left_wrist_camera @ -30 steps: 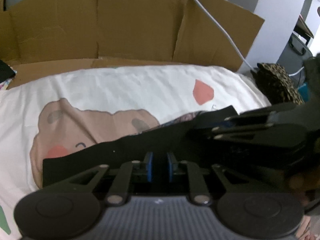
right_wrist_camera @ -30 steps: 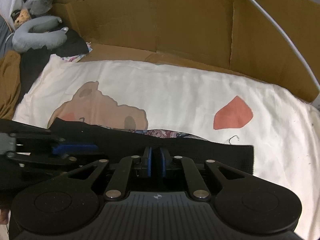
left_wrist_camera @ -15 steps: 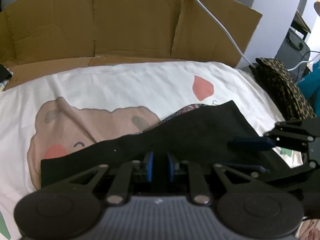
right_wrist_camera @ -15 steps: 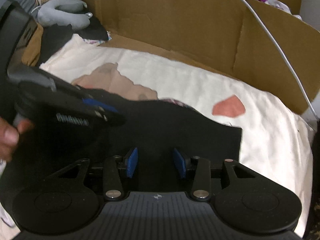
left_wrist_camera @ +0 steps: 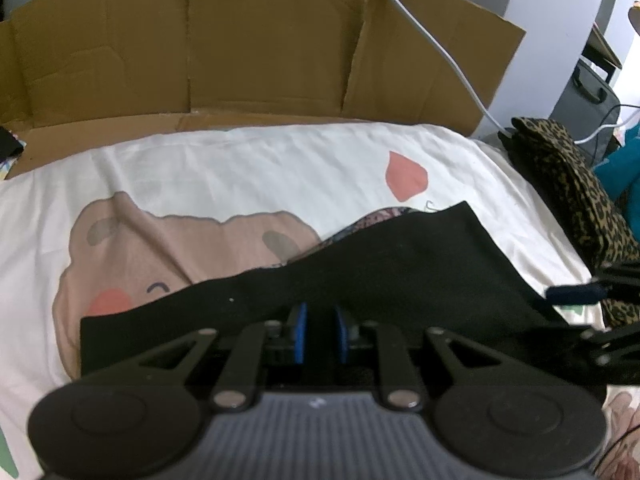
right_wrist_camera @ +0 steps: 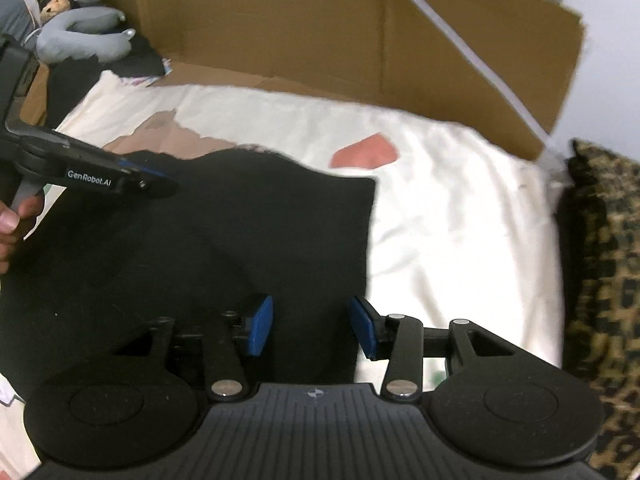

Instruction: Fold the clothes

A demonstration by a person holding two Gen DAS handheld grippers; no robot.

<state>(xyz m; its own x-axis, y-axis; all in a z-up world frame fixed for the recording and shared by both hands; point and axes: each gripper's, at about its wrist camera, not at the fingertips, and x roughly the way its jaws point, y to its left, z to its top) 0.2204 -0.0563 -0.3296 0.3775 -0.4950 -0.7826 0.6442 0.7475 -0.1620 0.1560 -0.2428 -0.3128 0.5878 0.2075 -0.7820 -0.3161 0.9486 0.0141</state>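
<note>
1. Location: the black garment (left_wrist_camera: 400,272) is lying flat on a cream sheet (left_wrist_camera: 248,168) w/ a cartoon print, near edge toward the cameras. A patterned lining or second layer is peeking out at its far edge (too small to identify). A cardboard panel (left_wrist_camera: 240,40) is standing behind the sheet; a leopard-print fabric pile (right_wrist_camera: 600,260) is sitting just beside the sheet on the right.

2. Left gripper (left_wrist_camera: 319,334): the blue pads are standing close together over the garment's near edge. The cloth is dark against dark fittings, so a pinch looks likely but I cannot tell for certain whether fabric is actually between them.

3. Right gripper (right_wrist_camera: 312,330): the jaws are standing apart and released, nothing pressed. It is hovering over the garment's right-hand edge, black cloth under the gap and one pad over the sheet side.

4. Step in hand (judgement): a fold appears laid down and the right side let go; the left is anchoring the near edge. Approx. mid-task.

5. Next move calls for: the right gripper taking a fresh hold on the right edge or corner, pinching the garment only (not the sheet beneath), then carrying it across w/out dragging the anchored side.
</note>
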